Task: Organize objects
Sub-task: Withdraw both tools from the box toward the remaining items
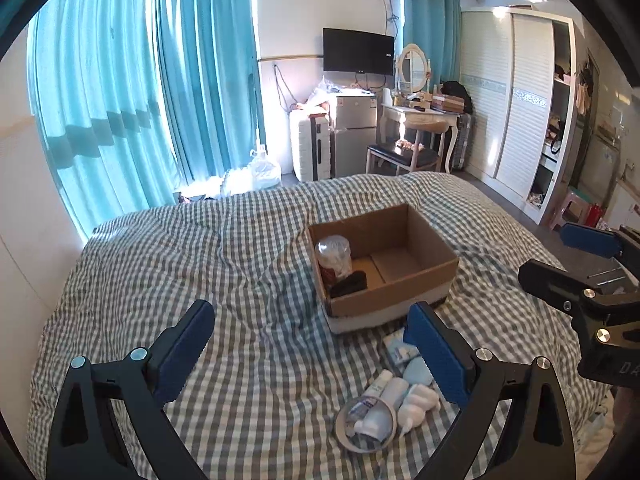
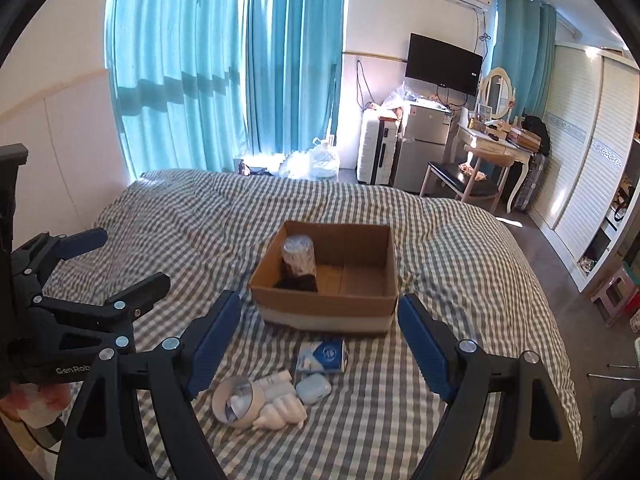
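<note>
Left wrist view — gripper: your left gripper (image 1: 310, 334) stood wide open and empty above the bed (image 1: 200, 256).
Left wrist view — done: the cardboard box (image 1: 394, 280) already held a clear jar (image 1: 334, 254) and a dark item (image 1: 349, 284) in its left corner; the rest of its floor was bare.
Left wrist view — left to do: a cluster near you lay outside the box: a tape roll (image 1: 366, 424), small tubes (image 1: 386, 394), a white bottle (image 1: 418, 406), a pale blue case (image 1: 418, 372).
Left wrist view — other tool: your right gripper (image 1: 556, 258) showed at the right edge, jaws apart.

Right wrist view — gripper: your right gripper (image 2: 318, 342) was spread open, holding nothing.
Right wrist view — remaining: a tissue packet (image 2: 322, 356) lay just before the box (image 2: 324, 302), the case (image 2: 314, 388), bottle (image 2: 282, 414) and tape roll (image 2: 238, 400) nearer; by this count the task looked under half finished.
Right wrist view — surface: the checked quilt was soft and wrinkled.
Right wrist view — room: teal curtains (image 2: 224, 68), a wall television (image 2: 442, 64), a small fridge (image 2: 424, 144), a dressing table (image 2: 496, 146), a wardrobe (image 2: 592, 140).
</note>
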